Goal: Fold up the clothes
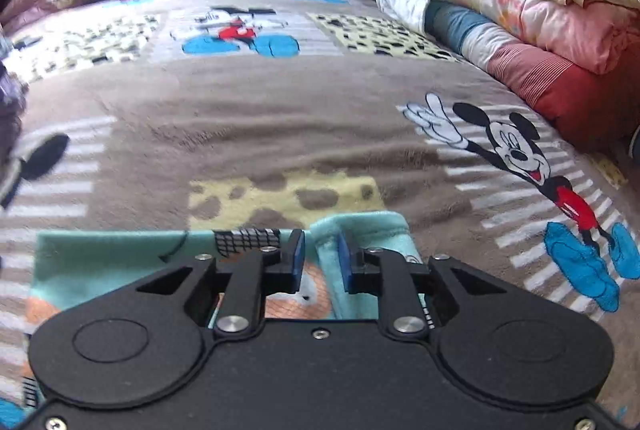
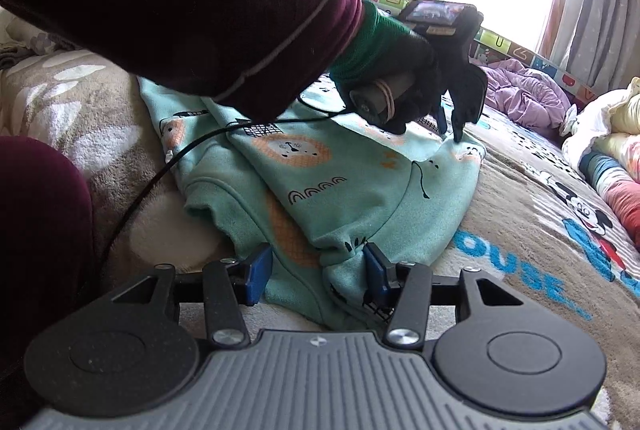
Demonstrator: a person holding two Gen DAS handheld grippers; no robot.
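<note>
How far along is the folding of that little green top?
Partly done: the mint lion-print top already lies doubled over on the Mickey Mouse blanket. In hand: the left gripper pinches a ridge at its far corner; the right gripper straddles the near edge, jaws open. Left: at least finishing this fold and smoothing.

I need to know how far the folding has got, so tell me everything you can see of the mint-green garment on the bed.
The mint-green garment looks like soft fleece, printed with orange lions, small rainbows and black grids. It lies partly folded on the brown cartoon blanket, layers overlapping, one cuffed end toward the camera. The left tongs pinch a raised fold at its far corner; the right tongs straddle a bunched near edge, pads not clamped.
</note>
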